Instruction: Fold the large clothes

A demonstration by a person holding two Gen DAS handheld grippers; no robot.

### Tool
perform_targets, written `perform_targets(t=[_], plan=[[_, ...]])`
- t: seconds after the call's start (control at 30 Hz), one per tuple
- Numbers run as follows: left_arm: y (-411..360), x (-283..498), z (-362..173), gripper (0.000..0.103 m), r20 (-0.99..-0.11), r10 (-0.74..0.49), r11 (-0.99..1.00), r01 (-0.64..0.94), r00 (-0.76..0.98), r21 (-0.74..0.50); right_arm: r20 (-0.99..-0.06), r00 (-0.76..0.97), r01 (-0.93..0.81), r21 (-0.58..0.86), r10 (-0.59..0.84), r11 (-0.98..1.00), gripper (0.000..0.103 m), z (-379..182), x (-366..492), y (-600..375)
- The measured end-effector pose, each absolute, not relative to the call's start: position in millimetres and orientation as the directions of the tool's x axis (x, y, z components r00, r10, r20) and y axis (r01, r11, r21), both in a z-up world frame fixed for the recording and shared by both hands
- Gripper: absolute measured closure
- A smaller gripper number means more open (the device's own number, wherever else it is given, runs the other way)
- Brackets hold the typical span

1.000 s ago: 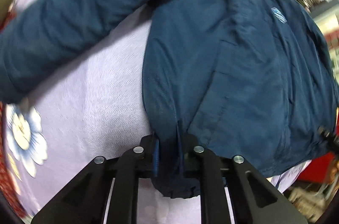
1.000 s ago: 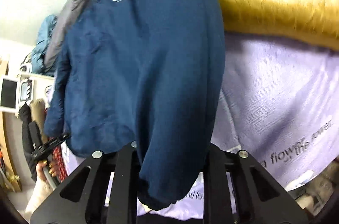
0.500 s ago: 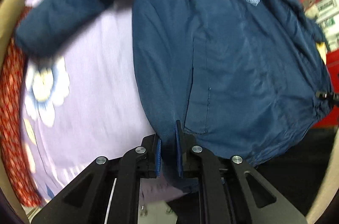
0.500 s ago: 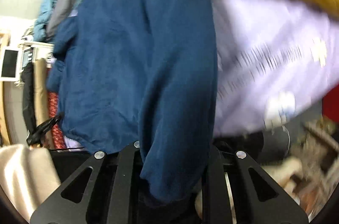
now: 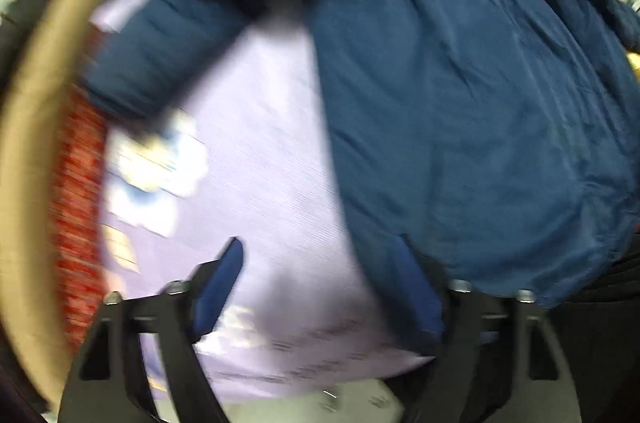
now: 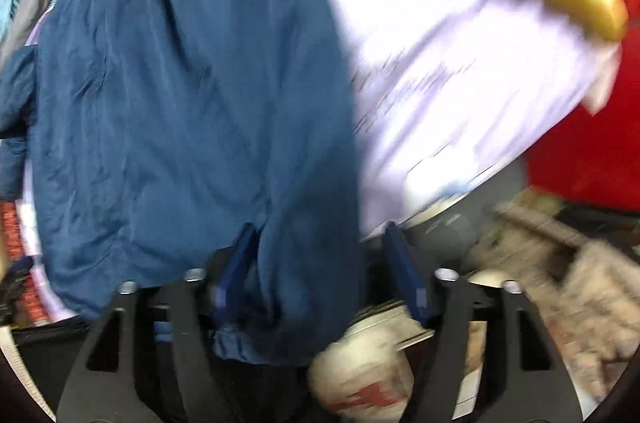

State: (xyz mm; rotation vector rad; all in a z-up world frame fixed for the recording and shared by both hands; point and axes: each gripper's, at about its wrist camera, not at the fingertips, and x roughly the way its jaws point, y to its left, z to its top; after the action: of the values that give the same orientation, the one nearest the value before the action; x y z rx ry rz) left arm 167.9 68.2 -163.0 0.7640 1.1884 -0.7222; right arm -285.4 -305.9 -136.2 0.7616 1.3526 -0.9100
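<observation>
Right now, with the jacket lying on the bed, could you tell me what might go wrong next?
1. Both grippers' jaws are opening; the jacket hem lies at the bed sheet edge and may slide off.
2. The sleeve lies between the right gripper's fingers and could snag.
3. The other sleeve looks bunched, so folds may go uneven.

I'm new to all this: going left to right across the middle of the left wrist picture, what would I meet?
Tan curved edge → red patterned cloth → lilac sheet with its pale flower print → dark blue jacket.
</observation>
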Motion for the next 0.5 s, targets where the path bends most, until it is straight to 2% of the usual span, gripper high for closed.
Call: perform_targets(t=[0.07, 0.13, 0.37, 0.5], plan=[[66.2, 168.5, -144.8, 0.024, -0.949, -0.098, 0.540, 0.818, 0.298, 0.201, -0.979, 0.023, 0.859, -0.083, -0.200, 0.505, 0.030, -112.2, -266.3, -306.2], [51.2, 160.3, -135.0, 0.024, -0.942, -0.123, 0.531, 0.823, 0.311, 0.203, -0.965, 0.090, 0.810, -0.073, -0.247, 0.581, 0.022, -95.6, -232.3, -301.6], [-10.8, 127.9, -144.9, 0.023, -0.941, -0.246, 0.470, 0.878, 0.231, 0.092, -0.973, 0.178, 0.508, -0.038, -0.148, 0.860, 0.021, -119.9, -118.7, -252.7], [-36.7, 105.8, -185.1, 0.024, -0.968, -0.174, 0.454, 0.887, 0.181, 0.085, -0.986, 0.132, 0.451, -0.034, -0.105, 0.892, 0.021, -157.0, -117.2, -228.4]])
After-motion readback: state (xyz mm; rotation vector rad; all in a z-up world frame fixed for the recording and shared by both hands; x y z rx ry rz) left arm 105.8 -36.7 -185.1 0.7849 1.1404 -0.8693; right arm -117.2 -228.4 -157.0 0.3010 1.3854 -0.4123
